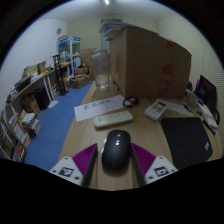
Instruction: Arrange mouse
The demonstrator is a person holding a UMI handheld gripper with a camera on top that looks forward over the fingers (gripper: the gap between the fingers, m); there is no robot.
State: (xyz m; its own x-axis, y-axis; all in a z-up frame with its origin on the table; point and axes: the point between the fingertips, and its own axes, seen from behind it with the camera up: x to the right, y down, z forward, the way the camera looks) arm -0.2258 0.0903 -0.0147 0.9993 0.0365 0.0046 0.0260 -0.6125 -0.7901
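A black computer mouse (117,151) lies on the wooden table (150,150), between my two fingers. My gripper (115,149) is open, with a purple pad on each side of the mouse. The left pad (86,157) shows a thin strip of table between it and the mouse. The right pad (143,157) is very close to the mouse's side. A black mouse mat (186,140) lies to the right, beyond the right finger.
A white keyboard (113,120) lies just ahead of the mouse, with a white paper strip (95,109) beyond it. A white device (157,109) and a screen (207,92) sit to the right. Cardboard boxes (150,60) and a clear jug (100,68) stand at the back. Shelves (30,95) line the left.
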